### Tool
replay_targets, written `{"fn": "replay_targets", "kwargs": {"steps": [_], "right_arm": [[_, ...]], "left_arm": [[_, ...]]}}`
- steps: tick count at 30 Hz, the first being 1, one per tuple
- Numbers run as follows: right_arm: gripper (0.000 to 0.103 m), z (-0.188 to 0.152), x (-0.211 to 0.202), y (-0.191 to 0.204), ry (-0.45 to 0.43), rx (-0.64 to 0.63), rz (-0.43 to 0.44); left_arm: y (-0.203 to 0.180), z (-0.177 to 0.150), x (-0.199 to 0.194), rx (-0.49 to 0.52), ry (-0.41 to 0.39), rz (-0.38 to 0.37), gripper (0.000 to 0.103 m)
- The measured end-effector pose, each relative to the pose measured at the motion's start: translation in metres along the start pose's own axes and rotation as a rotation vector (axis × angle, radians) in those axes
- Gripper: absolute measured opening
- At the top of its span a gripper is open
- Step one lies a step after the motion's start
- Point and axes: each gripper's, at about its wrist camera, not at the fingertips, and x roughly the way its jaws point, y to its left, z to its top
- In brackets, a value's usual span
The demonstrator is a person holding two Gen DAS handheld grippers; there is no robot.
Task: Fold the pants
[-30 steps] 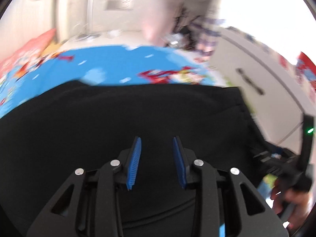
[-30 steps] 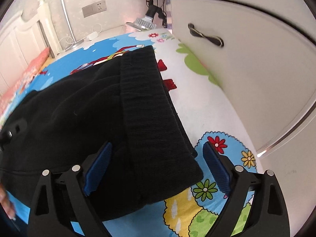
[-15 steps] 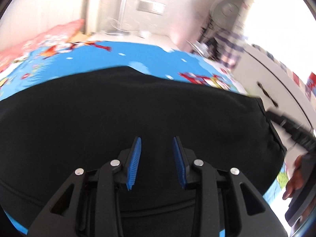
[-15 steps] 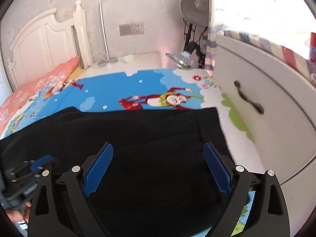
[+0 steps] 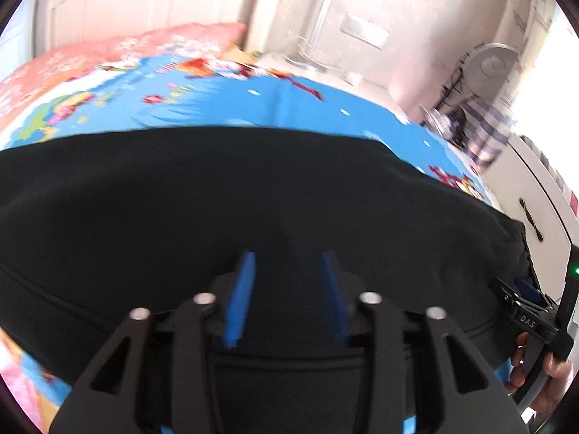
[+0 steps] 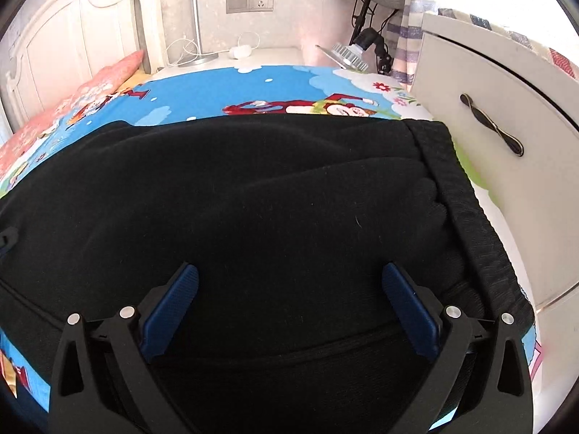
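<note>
Your black pants (image 6: 271, 199) lie spread on the bed (image 6: 217, 94), waistband edge beside the white cabinet (image 6: 488, 108). Your left claw (image 5: 287, 289) (blurred) is parted narrowly; your right claw (image 6: 289, 300) gapes wide, empty. Since a second ago, both views have tilted upward.

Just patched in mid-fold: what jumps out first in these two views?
The black pants fill the lower half of both views, spread over a bright blue cartoon bedsheet, ribbed waistband along the right edge beside a white cabinet. Both tools, left and right, sit open above the cloth, the right spread wider.
</note>
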Motion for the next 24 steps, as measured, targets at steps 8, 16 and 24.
{"fn": "replay_targets", "kwargs": {"steps": [8, 16, 24], "right_arm": [[0.099, -0.001, 0.001, -0.001, 0.006, 0.002, 0.008], [0.099, -0.002, 0.002, 0.0, -0.002, 0.003, 0.005], [0.099, -0.002, 0.002, -0.001, 0.0, 0.001, 0.005]], "left_arm": [[0.173, 0.02, -0.079, -0.373, -0.136, 0.133, 0.045], [0.284, 0.025, -0.146, -0.51, -0.243, 0.264, 0.044], [0.225, 0.031, -0.087, -0.303, -0.094, 0.188, 0.044]]}}
